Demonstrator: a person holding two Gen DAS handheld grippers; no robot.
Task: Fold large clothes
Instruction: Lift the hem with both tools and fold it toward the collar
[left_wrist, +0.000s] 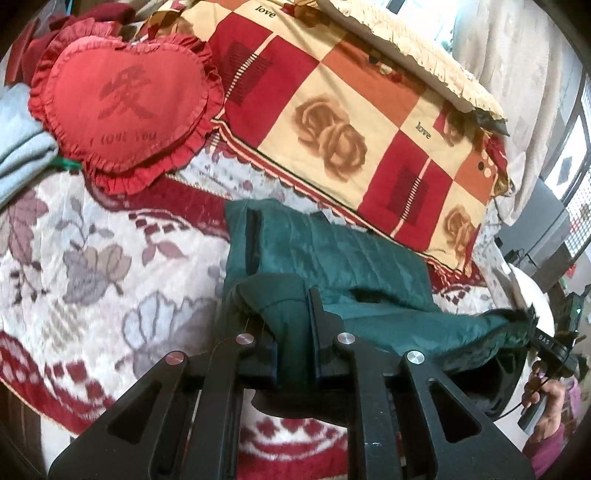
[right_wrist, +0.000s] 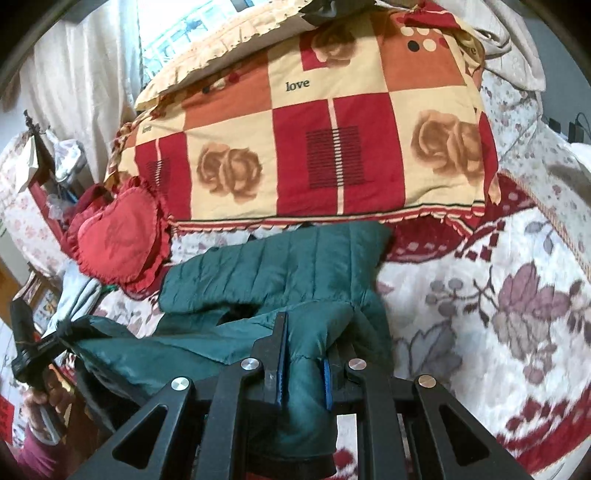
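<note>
A dark green quilted jacket lies on the bed, its far part flat on the blanket and its near edge lifted. My left gripper is shut on a bunched corner of the jacket. My right gripper is shut on the opposite corner of the same jacket. The near hem hangs taut between the two grippers. In the left wrist view the right gripper shows at the far right, held by a hand. In the right wrist view the left gripper shows at the far left.
A white and maroon floral blanket covers the bed. A folded checked quilt with roses lies behind the jacket. A red heart-shaped cushion sits at the left, with grey cloth beside it. Curtains hang behind.
</note>
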